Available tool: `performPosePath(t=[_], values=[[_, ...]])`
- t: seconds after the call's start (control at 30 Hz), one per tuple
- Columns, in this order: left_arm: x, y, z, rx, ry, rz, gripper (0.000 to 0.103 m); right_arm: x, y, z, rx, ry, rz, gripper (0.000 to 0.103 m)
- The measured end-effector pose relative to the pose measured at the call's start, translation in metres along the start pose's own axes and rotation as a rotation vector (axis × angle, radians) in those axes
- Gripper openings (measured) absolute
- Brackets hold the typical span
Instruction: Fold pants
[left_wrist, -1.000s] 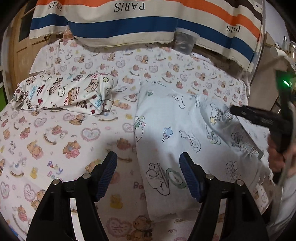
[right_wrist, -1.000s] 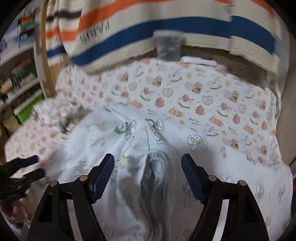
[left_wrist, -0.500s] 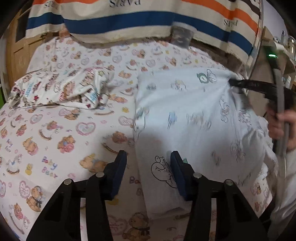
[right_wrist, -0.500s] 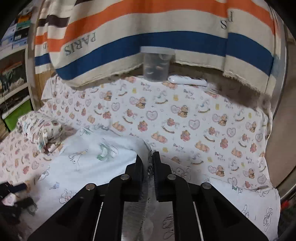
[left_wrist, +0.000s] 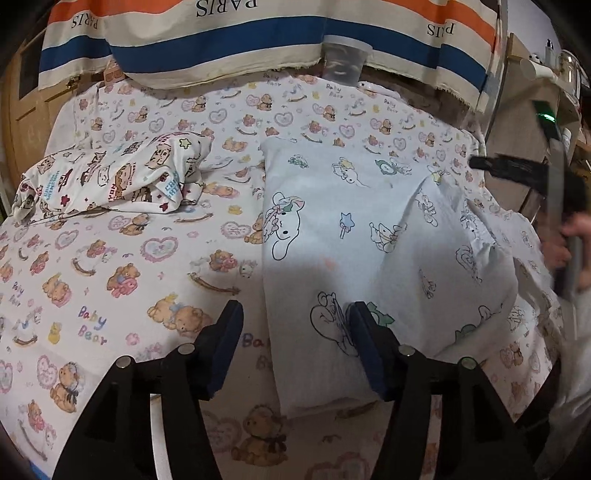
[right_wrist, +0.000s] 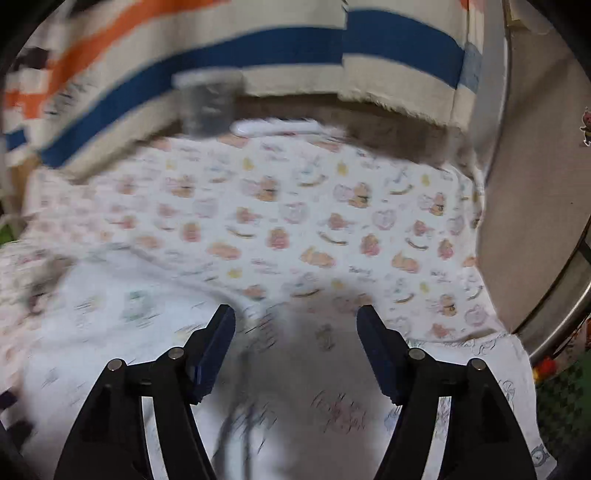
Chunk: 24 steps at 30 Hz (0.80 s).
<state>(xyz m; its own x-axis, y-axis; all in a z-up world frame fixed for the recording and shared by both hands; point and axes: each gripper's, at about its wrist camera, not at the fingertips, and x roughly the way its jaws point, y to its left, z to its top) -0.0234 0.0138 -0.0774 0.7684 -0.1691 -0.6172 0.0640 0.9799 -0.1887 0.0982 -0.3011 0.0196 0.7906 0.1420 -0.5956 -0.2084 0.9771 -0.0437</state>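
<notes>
Jaws of the left gripper (left_wrist: 295, 339) stand apart, having just been opening, with the near left edge of the pants (left_wrist: 369, 236) lying below the gap and neither pad pressing on the cloth. The right gripper (right_wrist: 295, 347) likewise has its jaws spread, just opened, hovering over the same pale blue, cartoon-printed fabric with nothing clamped; its view is smeared by motion. From the left wrist view the pants lie folded flat on the bear-print bed sheet (left_wrist: 110, 258), from about 6 o'clock up toward 1 o'clock. At 3 o'clock the other gripper shows as a dark blur beside a hand (left_wrist: 570, 243). At 10 o'clock a crumpled cartoon-print garment (left_wrist: 110, 177) rests apart from the pants. Farther off, at 12 o'clock, a clear plastic cup (left_wrist: 345, 61) stands under a striped cloth (left_wrist: 258, 40) lettered PARIS.
</notes>
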Motion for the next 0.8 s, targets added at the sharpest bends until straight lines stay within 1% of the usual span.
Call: performPosePath(t=[0.03,0.07,0.1,0.13,0.2,0.3,0.37,0.4,0.43,0.47,0.5,0.53,0.6,0.67,0.73,0.8], values=[[-0.004,0.0,-0.001,-0.002,-0.008,-0.002,0.061,-0.009,0.005,-0.008,-0.006,0.021,0.055,0.071],[-0.007,0.001,-0.002,-0.005,-0.014,-0.003,0.062,-0.015,0.009,-0.016,-0.014,0.035,0.087,0.071],[-0.011,0.001,-0.003,-0.007,-0.022,-0.005,0.063,-0.024,0.015,-0.029,-0.032,0.046,0.127,0.068],[-0.015,0.0,-0.004,-0.005,-0.03,-0.008,0.064,-0.03,0.019,-0.04,-0.051,0.052,0.144,0.065],[-0.021,-0.002,-0.005,-0.005,-0.043,-0.005,0.066,-0.038,0.028,-0.058,-0.082,0.063,0.142,0.056],[-0.028,-0.002,-0.004,-0.017,-0.057,-0.003,0.067,-0.04,0.035,-0.078,-0.082,0.091,0.157,0.054],[-0.029,-0.003,-0.003,-0.023,-0.056,-0.01,0.067,-0.035,0.039,-0.085,-0.076,0.101,0.143,0.054],[-0.028,-0.003,-0.003,-0.025,-0.052,-0.008,0.067,-0.031,0.039,-0.087,-0.079,0.103,0.122,0.049],[-0.028,-0.004,-0.003,-0.025,-0.049,-0.002,0.067,-0.028,0.041,-0.091,-0.084,0.113,0.104,0.041],[-0.029,-0.005,-0.003,-0.022,-0.048,0.0,0.067,-0.023,0.041,-0.094,-0.09,0.135,0.085,0.023],[-0.03,-0.007,-0.004,-0.017,-0.05,0.003,0.067,-0.021,0.042,-0.097,-0.093,0.144,0.083,0.019],[-0.031,-0.008,-0.004,-0.013,-0.052,0.008,0.067,-0.023,0.041,-0.099,-0.099,0.127,0.081,0.018],[-0.034,-0.01,-0.005,0.0,-0.06,0.031,0.067,-0.036,0.04,-0.102,-0.117,0.066,0.047,0.018],[-0.037,-0.011,-0.005,0.009,-0.071,0.047,0.067,-0.053,0.032,-0.104,-0.09,0.023,0.024,0.018],[-0.04,-0.011,-0.005,0.01,-0.083,0.048,0.067,-0.068,0.018,-0.109,-0.039,0.008,0.008,0.018],[-0.04,-0.012,-0.005,0.014,-0.085,0.038,0.067,-0.072,0.009,-0.116,-0.013,0.025,-0.005,0.018]])
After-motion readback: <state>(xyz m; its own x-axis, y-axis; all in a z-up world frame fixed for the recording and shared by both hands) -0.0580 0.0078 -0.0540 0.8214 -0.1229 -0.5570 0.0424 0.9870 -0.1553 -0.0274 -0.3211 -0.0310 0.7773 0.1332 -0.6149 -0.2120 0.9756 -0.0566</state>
